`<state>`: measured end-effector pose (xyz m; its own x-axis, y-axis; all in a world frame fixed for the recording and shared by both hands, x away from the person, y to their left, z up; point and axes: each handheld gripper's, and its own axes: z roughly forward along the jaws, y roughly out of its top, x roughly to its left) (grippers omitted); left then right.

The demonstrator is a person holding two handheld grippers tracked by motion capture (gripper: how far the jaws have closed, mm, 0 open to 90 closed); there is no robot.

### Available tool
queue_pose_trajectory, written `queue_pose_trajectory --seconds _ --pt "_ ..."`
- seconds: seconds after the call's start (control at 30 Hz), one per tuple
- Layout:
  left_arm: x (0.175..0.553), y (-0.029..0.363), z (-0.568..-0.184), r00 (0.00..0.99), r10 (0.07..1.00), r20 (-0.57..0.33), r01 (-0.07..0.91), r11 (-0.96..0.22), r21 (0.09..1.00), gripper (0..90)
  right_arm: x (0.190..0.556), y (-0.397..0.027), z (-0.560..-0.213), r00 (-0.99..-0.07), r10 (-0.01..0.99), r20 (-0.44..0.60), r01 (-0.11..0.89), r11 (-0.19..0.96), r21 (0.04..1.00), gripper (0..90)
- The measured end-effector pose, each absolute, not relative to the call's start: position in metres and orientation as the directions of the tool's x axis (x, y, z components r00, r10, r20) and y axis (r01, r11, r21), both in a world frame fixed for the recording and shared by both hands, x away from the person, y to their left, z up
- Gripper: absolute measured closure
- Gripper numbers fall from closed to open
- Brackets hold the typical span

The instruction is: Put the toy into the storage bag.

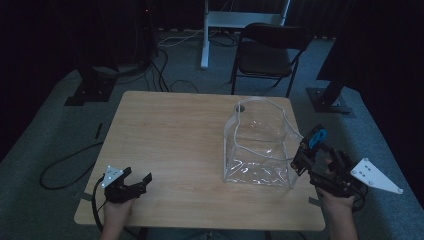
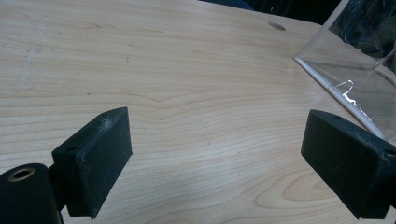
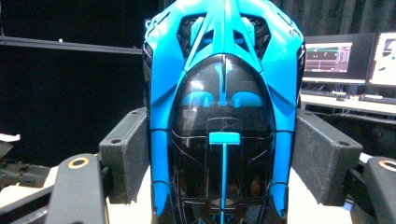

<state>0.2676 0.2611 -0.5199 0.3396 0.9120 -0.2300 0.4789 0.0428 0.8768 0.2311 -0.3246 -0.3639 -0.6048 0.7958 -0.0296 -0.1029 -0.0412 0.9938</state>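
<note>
A blue and black toy car (image 3: 223,116) stands upright between the jaws of my right gripper (image 3: 219,154), whose pads press on both of its sides. In the high view my right gripper (image 1: 306,155) holds the toy car (image 1: 315,138) beside the right wall of a clear plastic bag (image 1: 257,145) that stands open on the wooden table (image 1: 170,135). My left gripper (image 1: 140,181) rests near the table's front left corner, open, with bare wood between its pads (image 2: 95,158). The bag's corner (image 2: 345,70) shows at the upper right of the left gripper view.
A round hole (image 1: 240,107) in the tabletop lies behind the bag. Beyond the table stand a dark chair (image 1: 267,52) and a white frame leg (image 1: 204,35); cables (image 1: 150,70) trail on the grey floor. Monitors (image 3: 336,58) glow in the right gripper view's background.
</note>
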Motion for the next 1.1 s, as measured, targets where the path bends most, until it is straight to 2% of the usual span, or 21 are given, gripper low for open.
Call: queue_pose_trajectory --seconds 0.87,1.1 --pt "0.267 0.263 -0.520 0.340 0.909 -0.242 0.477 0.055 0.877 9.2 0.289 -0.326 -0.325 -0.596 0.801 -0.059 -0.159 -0.045 0.986 26.3" --pt "0.267 0.265 -0.520 0.339 0.908 -0.245 0.476 0.059 0.877 9.2 0.308 -0.326 -0.323 -0.628 0.776 -0.053 -0.127 -0.036 0.991 26.2"
